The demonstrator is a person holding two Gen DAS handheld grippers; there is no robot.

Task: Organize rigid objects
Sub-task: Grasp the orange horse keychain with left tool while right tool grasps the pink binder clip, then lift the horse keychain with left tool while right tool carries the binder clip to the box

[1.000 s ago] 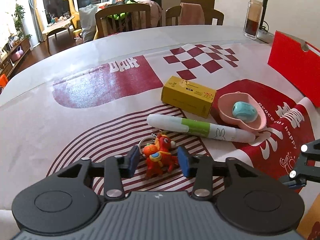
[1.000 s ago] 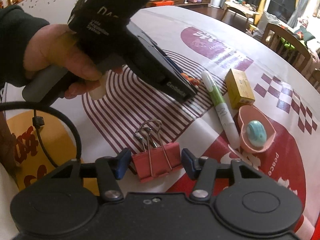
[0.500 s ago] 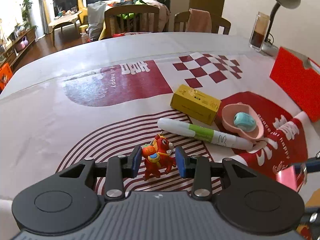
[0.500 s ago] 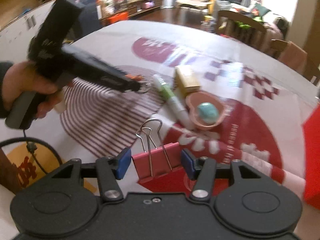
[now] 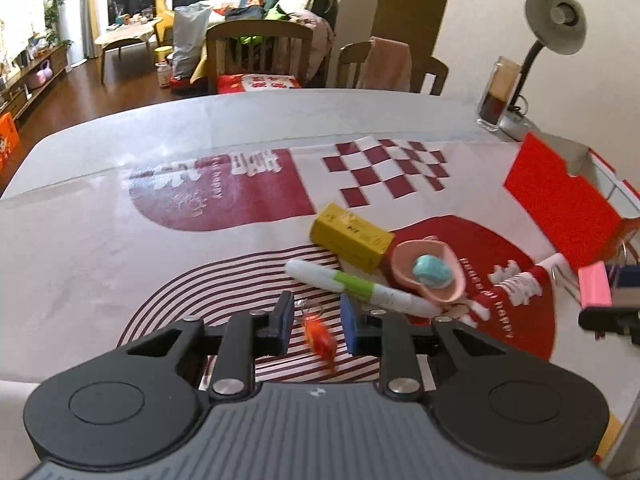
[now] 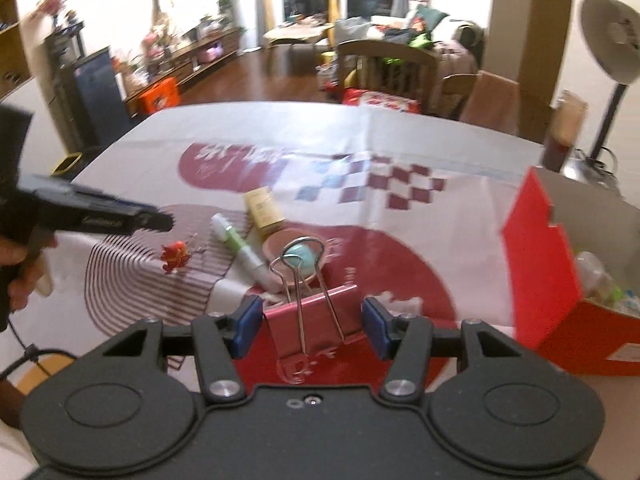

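Pink-red binder clip point(image 6: 310, 318), wire handles upright, clamped in right tongs point(image 6: 310, 326).

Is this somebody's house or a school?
Most likely a home, a dining table beside a living room: wooden chairs draped with clothes, a sofa piled with cushions, and a yellow toy giraffe by the window.

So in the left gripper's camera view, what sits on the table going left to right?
Red toy figure → yellow box → pink dish holding a teal ball → red box.
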